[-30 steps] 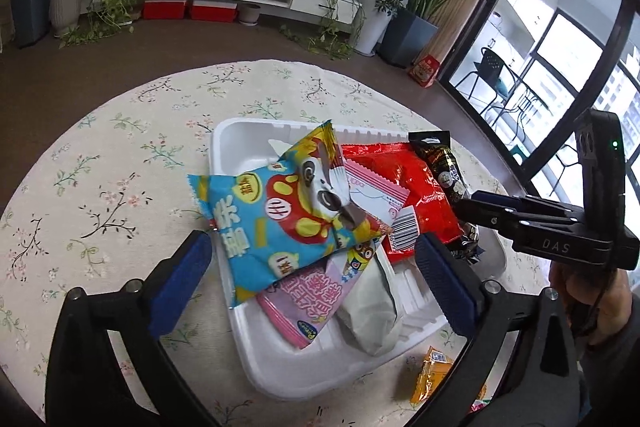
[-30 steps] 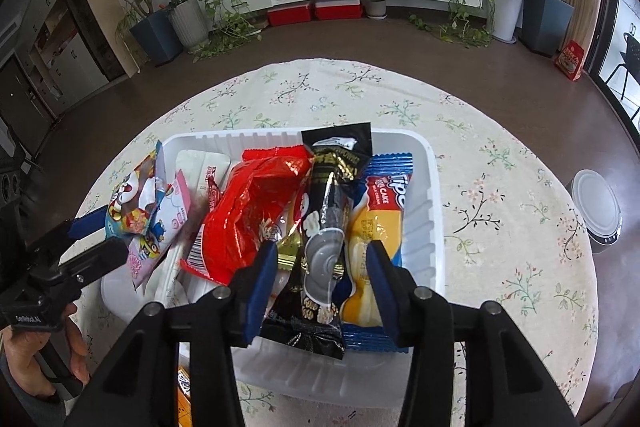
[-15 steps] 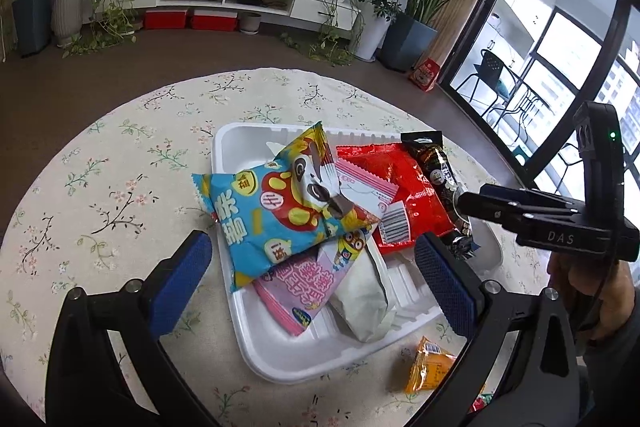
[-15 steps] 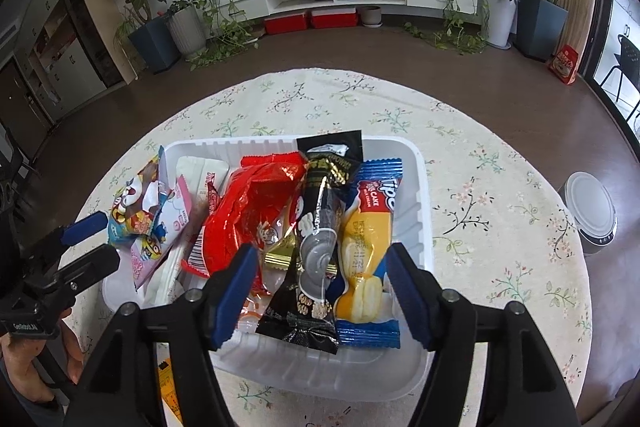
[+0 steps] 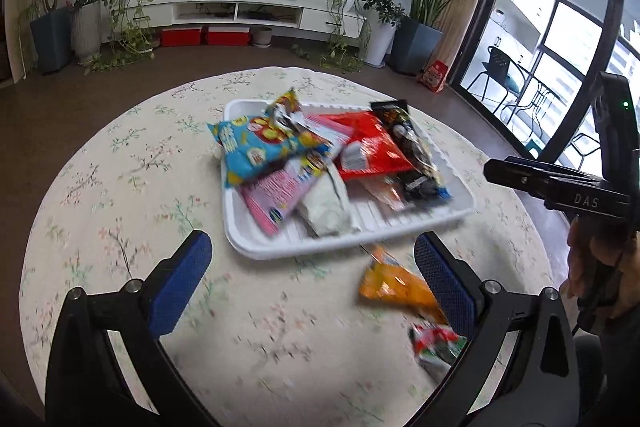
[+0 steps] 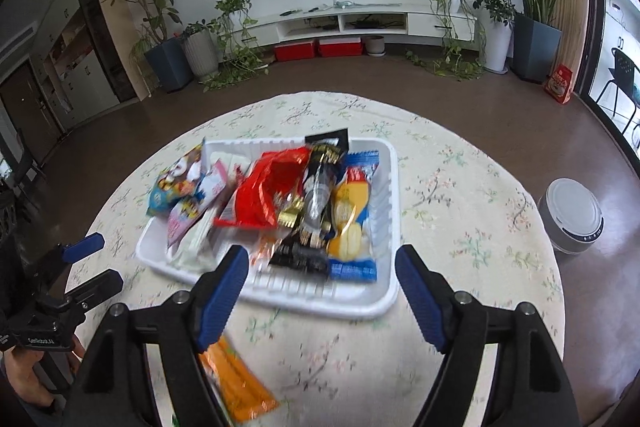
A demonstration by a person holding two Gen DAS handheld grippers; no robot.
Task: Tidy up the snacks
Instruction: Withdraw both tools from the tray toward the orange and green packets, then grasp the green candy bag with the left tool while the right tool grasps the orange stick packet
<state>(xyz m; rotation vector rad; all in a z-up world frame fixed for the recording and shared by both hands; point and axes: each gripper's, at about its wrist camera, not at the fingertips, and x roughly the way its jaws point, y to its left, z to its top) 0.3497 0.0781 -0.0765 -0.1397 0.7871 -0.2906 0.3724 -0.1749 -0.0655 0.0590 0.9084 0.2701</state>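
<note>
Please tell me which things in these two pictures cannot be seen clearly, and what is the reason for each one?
- Orange packet: right wrist view, blurred and partly behind the right gripper; print unreadable.
- Red-green wrapper: left wrist view, blurred, partly behind a finger of the left gripper.
- Snacks low in the white tray: covered by the red bag and black packet.
- Table's near edge: cut off in both views.

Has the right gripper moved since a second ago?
Yes. The right gripper has pulled back toward the person: its open fingers, earlier over the packets inside the white tray, now sit at the tray's near rim.
</note>
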